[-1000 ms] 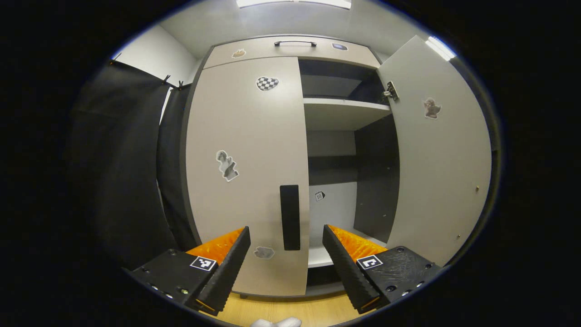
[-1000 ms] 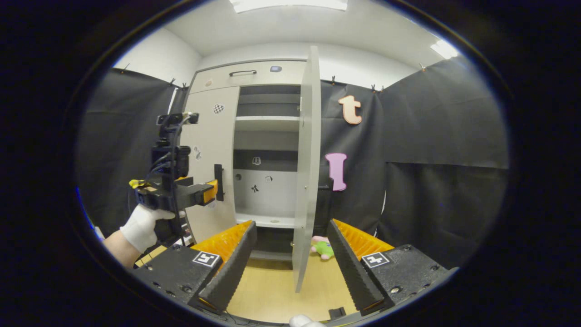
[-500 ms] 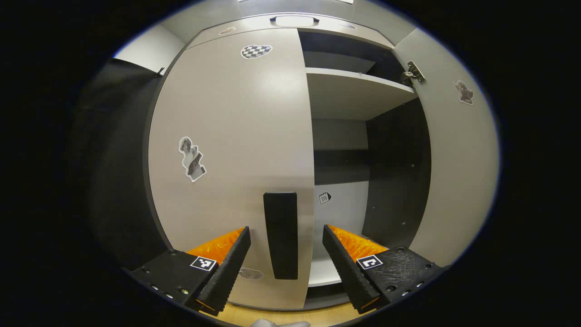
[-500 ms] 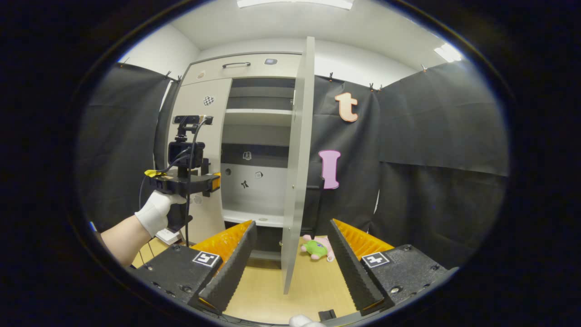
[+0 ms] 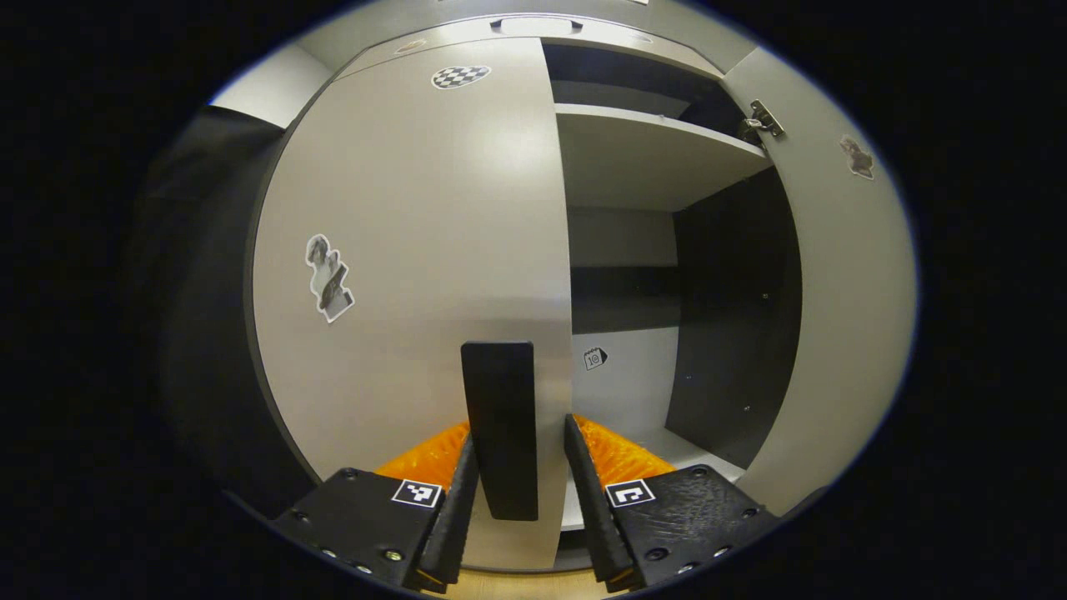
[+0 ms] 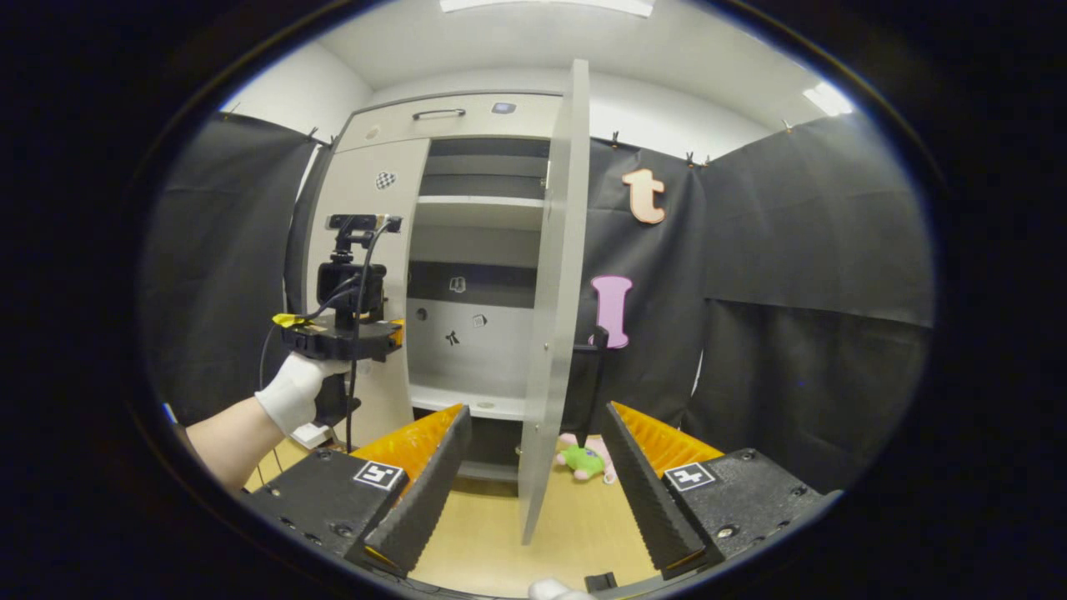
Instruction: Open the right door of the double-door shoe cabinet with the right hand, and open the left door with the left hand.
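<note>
Now the left tool point(image 5: 517, 508) has narrowed around the left door's handle point(image 5: 498, 429).

Half a second ago its fingers stood wide of the black handle; they now flank it closely, though I cannot tell whether both press on it. The left door point(image 5: 400, 275) is still closed, so the pull looks next. The right tool point(image 6: 533, 492) hangs spread and empty, near the right door point(image 6: 554, 317), which already stands swung out from the shoe cabinet point(image 6: 479, 225).
</note>
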`<state>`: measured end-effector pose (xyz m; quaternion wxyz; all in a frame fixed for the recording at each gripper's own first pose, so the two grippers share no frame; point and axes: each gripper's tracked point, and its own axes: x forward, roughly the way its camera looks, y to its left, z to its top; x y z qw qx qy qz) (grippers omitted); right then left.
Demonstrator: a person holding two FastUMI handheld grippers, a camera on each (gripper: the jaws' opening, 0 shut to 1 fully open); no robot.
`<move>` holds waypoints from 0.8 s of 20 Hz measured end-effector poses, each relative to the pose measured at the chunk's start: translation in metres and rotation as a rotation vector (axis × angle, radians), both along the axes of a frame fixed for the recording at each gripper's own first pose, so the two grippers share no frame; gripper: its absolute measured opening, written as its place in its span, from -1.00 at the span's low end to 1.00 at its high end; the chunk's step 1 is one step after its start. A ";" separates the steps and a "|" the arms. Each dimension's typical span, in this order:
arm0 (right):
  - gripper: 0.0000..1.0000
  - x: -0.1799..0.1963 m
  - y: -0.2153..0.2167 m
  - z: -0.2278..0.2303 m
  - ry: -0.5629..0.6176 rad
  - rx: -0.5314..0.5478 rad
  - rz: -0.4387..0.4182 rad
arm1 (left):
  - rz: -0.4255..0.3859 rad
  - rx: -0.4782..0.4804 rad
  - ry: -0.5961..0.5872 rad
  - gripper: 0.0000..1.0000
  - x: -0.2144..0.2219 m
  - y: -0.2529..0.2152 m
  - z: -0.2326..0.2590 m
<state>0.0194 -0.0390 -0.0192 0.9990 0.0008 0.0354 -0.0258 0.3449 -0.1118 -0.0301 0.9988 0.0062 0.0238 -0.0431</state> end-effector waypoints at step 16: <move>0.98 0.005 0.007 0.004 0.000 -0.006 0.068 | 0.003 -0.038 0.001 -0.85 -0.031 0.017 0.004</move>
